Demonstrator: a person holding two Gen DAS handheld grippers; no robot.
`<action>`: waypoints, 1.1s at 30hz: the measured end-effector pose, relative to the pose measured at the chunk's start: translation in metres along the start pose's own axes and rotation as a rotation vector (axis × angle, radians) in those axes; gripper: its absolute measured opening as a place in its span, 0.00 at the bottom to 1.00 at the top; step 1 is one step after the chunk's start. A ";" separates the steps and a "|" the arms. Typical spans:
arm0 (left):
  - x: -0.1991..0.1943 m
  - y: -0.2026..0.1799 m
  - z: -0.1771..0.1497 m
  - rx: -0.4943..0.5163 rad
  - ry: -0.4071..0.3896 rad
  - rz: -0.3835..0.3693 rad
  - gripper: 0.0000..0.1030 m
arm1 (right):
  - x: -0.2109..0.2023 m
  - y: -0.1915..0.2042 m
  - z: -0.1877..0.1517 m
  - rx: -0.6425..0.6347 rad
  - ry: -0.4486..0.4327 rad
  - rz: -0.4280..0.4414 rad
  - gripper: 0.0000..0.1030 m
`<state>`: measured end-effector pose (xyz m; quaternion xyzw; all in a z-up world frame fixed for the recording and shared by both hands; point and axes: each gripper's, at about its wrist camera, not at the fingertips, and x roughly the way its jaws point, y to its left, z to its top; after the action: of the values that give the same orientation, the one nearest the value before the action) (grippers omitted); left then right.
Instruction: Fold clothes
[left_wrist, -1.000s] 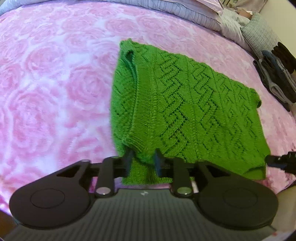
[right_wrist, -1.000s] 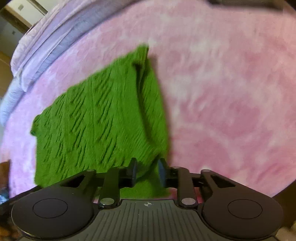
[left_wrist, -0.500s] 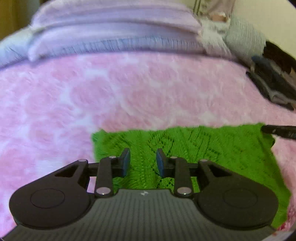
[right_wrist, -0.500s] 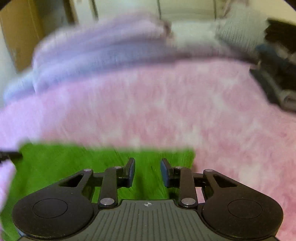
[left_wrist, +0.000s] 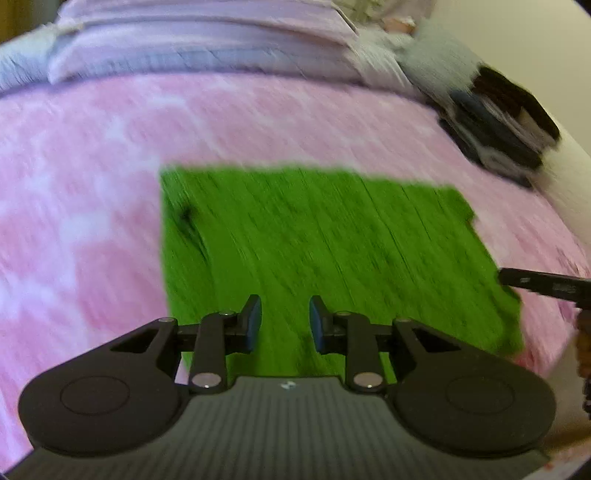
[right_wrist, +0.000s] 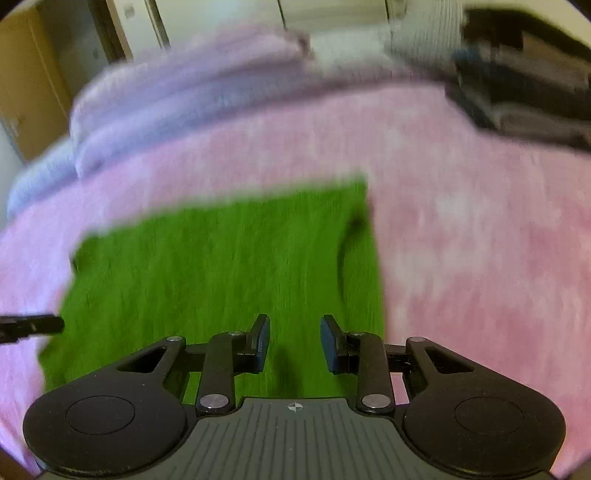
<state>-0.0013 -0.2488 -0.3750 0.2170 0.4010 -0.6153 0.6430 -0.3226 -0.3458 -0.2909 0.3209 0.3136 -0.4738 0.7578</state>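
Note:
A bright green knitted garment (left_wrist: 314, 251) lies folded flat as a rough rectangle on the pink rose-patterned bedspread (left_wrist: 92, 206). In the left wrist view my left gripper (left_wrist: 285, 319) hovers over its near edge, open, with nothing between the fingers. The right wrist view shows the same green garment (right_wrist: 221, 273) with my right gripper (right_wrist: 294, 341) open over its near right part, also holding nothing. Each view catches the other gripper's dark fingertip at the garment's side edge. Both views are motion-blurred.
Folded lilac and striped bedding (left_wrist: 199, 40) lies along the far side of the bed. A stack of dark folded clothes (left_wrist: 502, 125) sits at the far right by a grey cushion (left_wrist: 436, 55). Pink bedspread lies bare on both sides of the garment.
Both grippers were shut on the garment's near edge a second ago. They carried it over into a fold, let go, and have since drawn back a little, fingers open.

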 end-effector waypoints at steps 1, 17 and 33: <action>0.006 -0.003 -0.012 0.026 0.024 0.010 0.22 | 0.006 0.001 -0.013 -0.009 0.013 -0.029 0.26; 0.015 -0.009 -0.052 0.155 -0.210 0.025 0.23 | -0.008 0.017 -0.051 -0.029 -0.240 -0.098 0.33; -0.140 -0.041 -0.110 0.149 -0.110 0.099 0.48 | -0.161 0.108 -0.117 0.095 -0.278 -0.048 0.63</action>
<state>-0.0573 -0.0831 -0.3205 0.2495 0.3069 -0.6219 0.6758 -0.3000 -0.1335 -0.2153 0.2803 0.1904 -0.5459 0.7663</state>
